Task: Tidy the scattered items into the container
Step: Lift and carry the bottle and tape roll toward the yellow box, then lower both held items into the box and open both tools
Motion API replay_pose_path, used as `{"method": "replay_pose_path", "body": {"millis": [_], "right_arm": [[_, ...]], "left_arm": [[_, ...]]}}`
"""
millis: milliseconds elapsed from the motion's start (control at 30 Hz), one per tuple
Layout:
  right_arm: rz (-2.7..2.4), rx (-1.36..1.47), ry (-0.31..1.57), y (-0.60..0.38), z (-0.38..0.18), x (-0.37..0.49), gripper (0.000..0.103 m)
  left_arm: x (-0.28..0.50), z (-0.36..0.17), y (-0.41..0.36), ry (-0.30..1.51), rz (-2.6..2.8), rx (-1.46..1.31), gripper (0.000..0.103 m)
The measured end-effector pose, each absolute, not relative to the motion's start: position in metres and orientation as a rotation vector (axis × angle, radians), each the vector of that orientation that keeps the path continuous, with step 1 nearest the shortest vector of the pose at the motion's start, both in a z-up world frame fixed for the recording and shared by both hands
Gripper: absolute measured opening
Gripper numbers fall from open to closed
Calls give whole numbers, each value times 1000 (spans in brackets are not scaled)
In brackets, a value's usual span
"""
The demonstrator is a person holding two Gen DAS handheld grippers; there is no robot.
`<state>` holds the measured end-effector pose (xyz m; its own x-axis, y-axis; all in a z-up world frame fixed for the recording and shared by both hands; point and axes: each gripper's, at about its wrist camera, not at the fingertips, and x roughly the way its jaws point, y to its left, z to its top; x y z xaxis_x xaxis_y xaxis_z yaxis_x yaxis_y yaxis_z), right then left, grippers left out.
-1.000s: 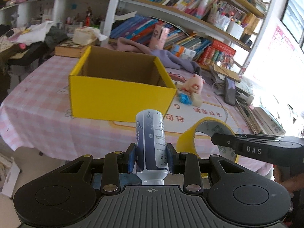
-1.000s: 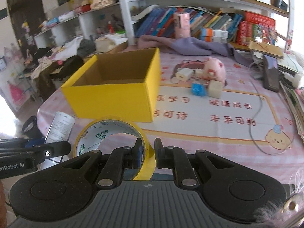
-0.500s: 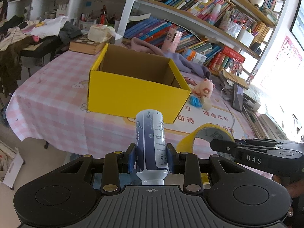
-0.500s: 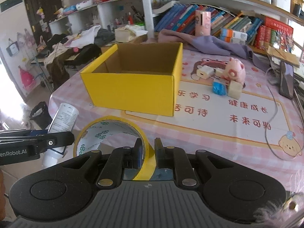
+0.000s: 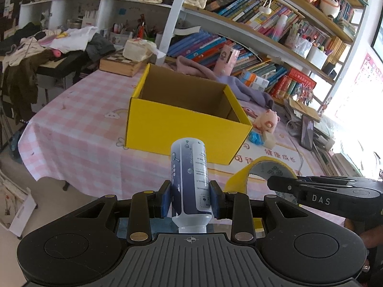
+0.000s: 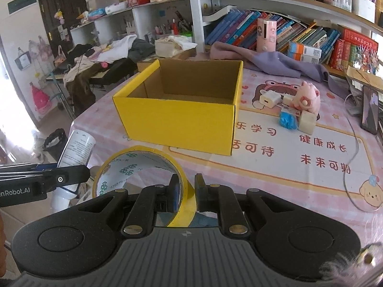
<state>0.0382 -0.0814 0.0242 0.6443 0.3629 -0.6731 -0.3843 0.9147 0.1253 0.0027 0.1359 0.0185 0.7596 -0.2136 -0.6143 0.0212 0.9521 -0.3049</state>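
Note:
My left gripper (image 5: 190,197) is shut on a blue and white bottle (image 5: 190,179) that stands up between its pads, cap end toward the camera. My right gripper (image 6: 186,189) is shut on the wall of a yellow tape roll (image 6: 134,169). Both are held in the air off the table's near edge. Beyond them sits the open yellow cardboard box (image 5: 184,122), (image 6: 182,117), empty inside. In the left wrist view the tape roll (image 5: 253,174) and the right gripper (image 5: 282,186) appear at the right. The bottle (image 6: 76,148) shows at the left of the right wrist view.
On the pink checked tablecloth (image 6: 287,167) right of the box lie a pink pig toy (image 6: 307,98), a white charger (image 6: 269,99), a blue packet (image 6: 287,119) and a cream block (image 6: 307,122). A phone (image 6: 369,110) with a cable lies far right. A purple cloth (image 6: 275,62) and bookshelves stand behind.
Both grippers, still holding the bottle and the tape roll, have drawn back from the table and tilted, so the yellow box now appears higher and more of the room shows.

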Motion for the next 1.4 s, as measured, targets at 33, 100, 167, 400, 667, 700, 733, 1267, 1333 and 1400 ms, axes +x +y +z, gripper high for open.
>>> {"method": "replay_pose_path", "body": {"millis": [33,100,167,400,667,700,733,1267,1333,1400], "right_arm": [[425,-32,759,-81,24,39,12],[425,-33,761,-80,25,40,12],[423,-30,758,-80,26,40,12],[429,-42,726,-78,32,55,12],[441,-54,683,-76,40,89,12],[444,-56,680,-76,41,95,12],[447,-57,676,-76,42,101,12],[509,-84,635,-60,56,216,12],[520,-92,641,-56,53,230,12],[534,-101,649,-52,50,244,12]], "left_arm": [[4,18,136,700,-132,-291,31],[5,18,134,699,-136,-289,31],[6,20,134,693,-136,-283,31],[18,24,135,665,-130,-267,31],[54,35,130,621,-136,-252,31],[60,37,130,614,-135,-249,31],[66,39,130,607,-135,-246,31],[170,59,125,605,-87,-143,31],[183,58,124,622,-80,-119,31],[197,55,123,645,-73,-98,31]]}}
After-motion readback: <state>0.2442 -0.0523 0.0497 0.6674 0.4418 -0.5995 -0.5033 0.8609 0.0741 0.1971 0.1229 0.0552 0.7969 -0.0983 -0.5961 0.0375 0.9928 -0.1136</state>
